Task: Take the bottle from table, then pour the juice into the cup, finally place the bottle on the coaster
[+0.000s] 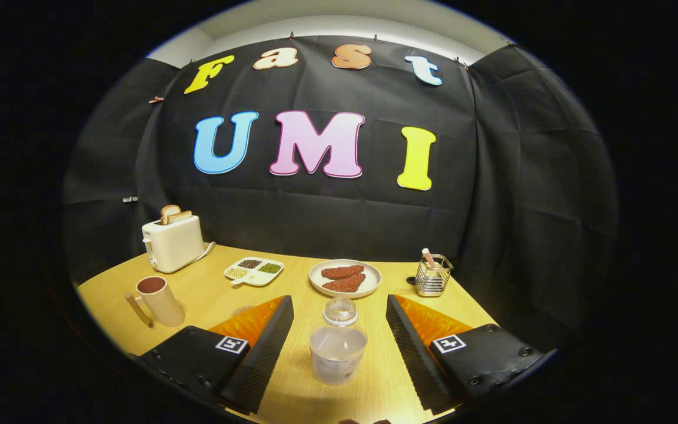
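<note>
My camera rides on the claw, low and close over the tabletop, facing forward along its wide-spread fingers toward the toaster at the far wall.

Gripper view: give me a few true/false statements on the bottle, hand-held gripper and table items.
1. The bottle stands upright between the fingers of the hand-held gripper. True.
2. Both fingers press on the bottle. False: the fingers are spread, with a gap on each side.
3. The cup stands near the toaster. True.
4. The plate lies beyond the bottle. True.
5. The toaster is empty. False: toast sticks out of its top.
</note>
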A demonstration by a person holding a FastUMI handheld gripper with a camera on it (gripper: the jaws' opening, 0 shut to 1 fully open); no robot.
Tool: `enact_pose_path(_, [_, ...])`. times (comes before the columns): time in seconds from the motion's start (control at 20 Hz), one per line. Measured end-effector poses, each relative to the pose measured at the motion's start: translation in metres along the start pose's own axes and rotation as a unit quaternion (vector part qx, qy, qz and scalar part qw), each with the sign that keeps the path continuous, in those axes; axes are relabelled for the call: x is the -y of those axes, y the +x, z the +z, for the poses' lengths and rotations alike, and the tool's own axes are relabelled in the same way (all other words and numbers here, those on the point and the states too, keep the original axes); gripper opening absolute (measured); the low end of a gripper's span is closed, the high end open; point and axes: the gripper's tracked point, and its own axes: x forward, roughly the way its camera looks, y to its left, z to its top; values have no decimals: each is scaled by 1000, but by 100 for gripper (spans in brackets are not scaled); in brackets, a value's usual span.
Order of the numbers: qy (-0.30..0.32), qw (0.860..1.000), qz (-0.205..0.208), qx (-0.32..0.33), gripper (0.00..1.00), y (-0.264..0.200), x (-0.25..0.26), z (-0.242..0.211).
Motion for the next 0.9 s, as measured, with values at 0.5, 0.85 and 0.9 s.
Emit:
enact_pose_path(0.5, [12, 999, -1, -30, 98, 29, 1, -52])
enact_pose_path(0.85, [22, 999, 6, -46, 93, 37, 0, -67])
enact_pose_path(0.9, [25, 999, 6, -47, 89, 38, 0, -67])
